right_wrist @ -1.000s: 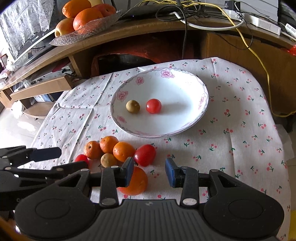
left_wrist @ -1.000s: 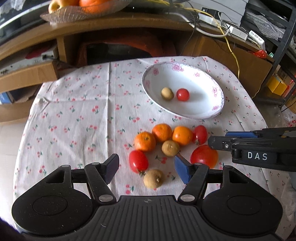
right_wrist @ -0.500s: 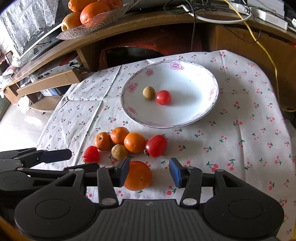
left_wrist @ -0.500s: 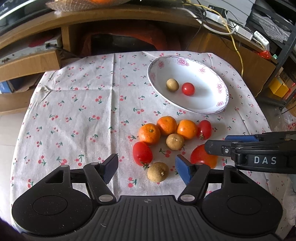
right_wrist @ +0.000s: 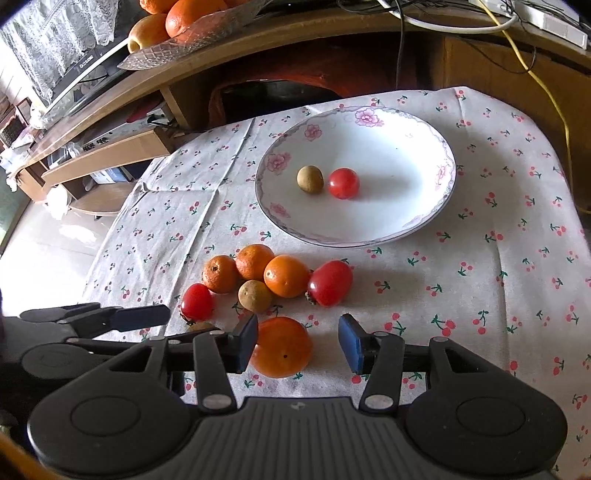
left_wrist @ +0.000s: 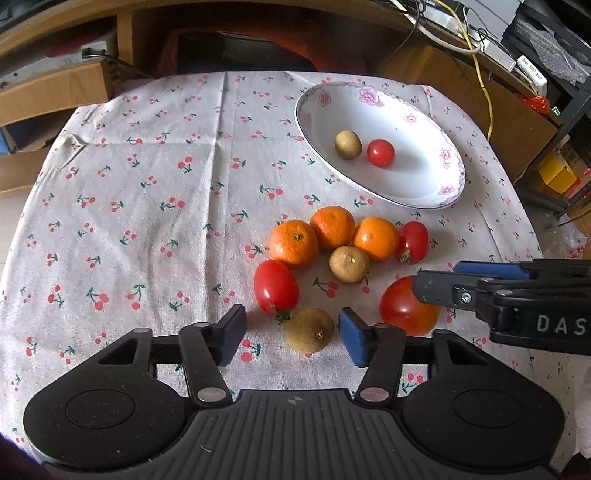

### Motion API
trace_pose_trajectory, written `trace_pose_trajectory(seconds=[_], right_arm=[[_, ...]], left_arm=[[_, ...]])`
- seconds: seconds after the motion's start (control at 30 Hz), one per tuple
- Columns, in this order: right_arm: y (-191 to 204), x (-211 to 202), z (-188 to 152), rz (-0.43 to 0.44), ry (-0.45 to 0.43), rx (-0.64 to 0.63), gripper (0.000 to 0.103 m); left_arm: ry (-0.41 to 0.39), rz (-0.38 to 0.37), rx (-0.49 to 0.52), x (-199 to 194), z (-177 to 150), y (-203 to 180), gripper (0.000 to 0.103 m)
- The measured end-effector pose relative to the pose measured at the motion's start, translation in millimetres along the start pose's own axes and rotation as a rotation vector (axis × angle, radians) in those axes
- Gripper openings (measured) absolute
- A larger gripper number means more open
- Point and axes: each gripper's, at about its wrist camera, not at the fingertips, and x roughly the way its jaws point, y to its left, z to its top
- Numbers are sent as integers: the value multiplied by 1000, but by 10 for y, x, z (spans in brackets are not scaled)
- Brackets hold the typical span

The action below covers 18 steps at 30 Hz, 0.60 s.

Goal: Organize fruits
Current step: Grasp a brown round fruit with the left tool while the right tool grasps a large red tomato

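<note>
On the cherry-print cloth (left_wrist: 147, 206) lie three mandarins (left_wrist: 293, 243), two oblong red tomatoes (left_wrist: 276, 287) and a brown fruit (left_wrist: 349, 264). My left gripper (left_wrist: 291, 339) hangs over the near edge of this pile, its jaws closing. A second brown fruit (left_wrist: 309, 329) sits between them, close to the right pad, not pressed. My right gripper (right_wrist: 298, 343) stands open around a big orange-red tomato (right_wrist: 280, 347), which lies against the left pad. The white flowered plate (right_wrist: 388, 206) holds a brown fruit (right_wrist: 310, 179) and a cherry tomato (right_wrist: 343, 182).
Behind the table runs a wooden shelf with a glass dish of oranges (right_wrist: 184, 29), cables (right_wrist: 535, 74) and cardboard boxes (left_wrist: 55, 92). The cloth falls away at the left and right table edges. In the left wrist view the right gripper (left_wrist: 437, 276) reaches in from the right.
Both views have tipped down and drawn nearer the fruit. The left jaws have narrowed around the near brown fruit. The right jaws have widened beside the big tomato.
</note>
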Motion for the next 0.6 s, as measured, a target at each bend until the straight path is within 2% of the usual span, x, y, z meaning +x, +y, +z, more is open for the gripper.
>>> trace_pose_trajectory(seconds=[0.37,0.6], right_arm=[[56,-18,17,-9,60,-78,46],[218,39,7,-9,121,-175,46]], left_arm=[[41,-12,-6,-2,31,-30,46],[57,-5,-17,-2,48,11,42]])
